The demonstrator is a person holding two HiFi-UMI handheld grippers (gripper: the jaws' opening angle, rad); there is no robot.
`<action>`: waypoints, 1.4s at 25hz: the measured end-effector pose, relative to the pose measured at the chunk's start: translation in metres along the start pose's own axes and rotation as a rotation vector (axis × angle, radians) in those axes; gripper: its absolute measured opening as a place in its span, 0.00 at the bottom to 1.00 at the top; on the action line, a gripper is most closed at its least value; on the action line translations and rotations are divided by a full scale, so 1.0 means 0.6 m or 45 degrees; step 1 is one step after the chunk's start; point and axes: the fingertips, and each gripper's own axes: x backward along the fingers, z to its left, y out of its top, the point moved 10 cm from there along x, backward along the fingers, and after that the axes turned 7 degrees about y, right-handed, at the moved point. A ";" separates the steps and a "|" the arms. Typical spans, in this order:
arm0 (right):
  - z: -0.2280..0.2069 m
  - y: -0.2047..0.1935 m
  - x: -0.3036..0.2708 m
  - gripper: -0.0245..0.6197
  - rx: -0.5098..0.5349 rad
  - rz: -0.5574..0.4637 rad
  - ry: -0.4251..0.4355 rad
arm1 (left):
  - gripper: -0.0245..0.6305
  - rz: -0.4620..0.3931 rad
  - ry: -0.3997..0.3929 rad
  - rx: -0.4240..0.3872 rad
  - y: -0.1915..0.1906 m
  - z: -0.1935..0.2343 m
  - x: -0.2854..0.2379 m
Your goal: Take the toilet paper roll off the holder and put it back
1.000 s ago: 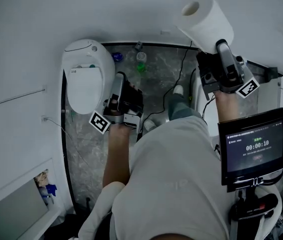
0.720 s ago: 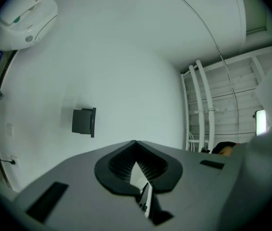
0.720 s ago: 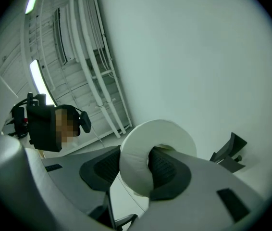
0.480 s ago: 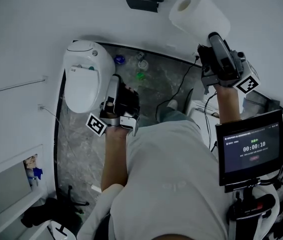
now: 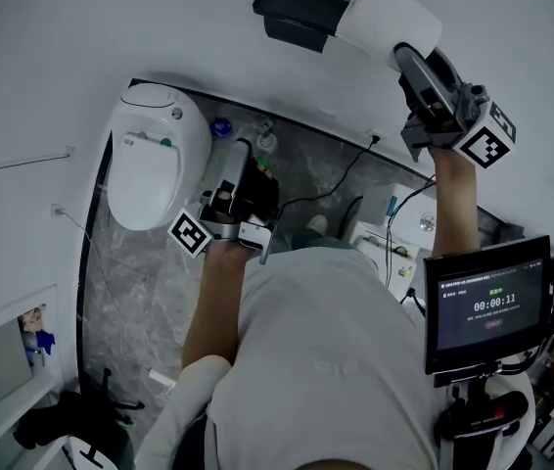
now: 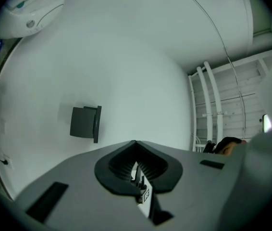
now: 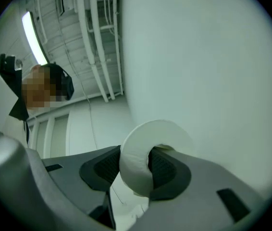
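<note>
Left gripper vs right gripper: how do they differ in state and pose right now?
The right gripper is shut on the toilet paper roll; the left gripper is shut with nothing between its jaws. The right gripper is raised beside the black holder; the left gripper hangs low, near the toilet. Both carry a marker cube.

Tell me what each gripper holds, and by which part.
Right gripper clamps the toilet paper roll by its near end; left gripper is shut, holding nothing.
</note>
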 end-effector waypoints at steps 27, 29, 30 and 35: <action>-0.124 -0.114 -0.091 0.32 0.372 1.645 -0.226 | 0.04 0.214 0.214 -0.051 0.007 -0.007 -0.007; -0.124 -0.121 -0.094 0.32 0.399 1.694 -0.224 | 0.04 0.211 0.217 -0.044 0.004 -0.005 -0.004; -0.123 -0.124 -0.097 0.32 0.416 1.719 -0.219 | 0.04 0.208 0.218 -0.042 0.003 -0.005 -0.003; -0.122 -0.126 -0.104 0.32 0.443 1.796 -0.192 | 0.04 0.194 0.211 -0.042 0.003 -0.003 -0.001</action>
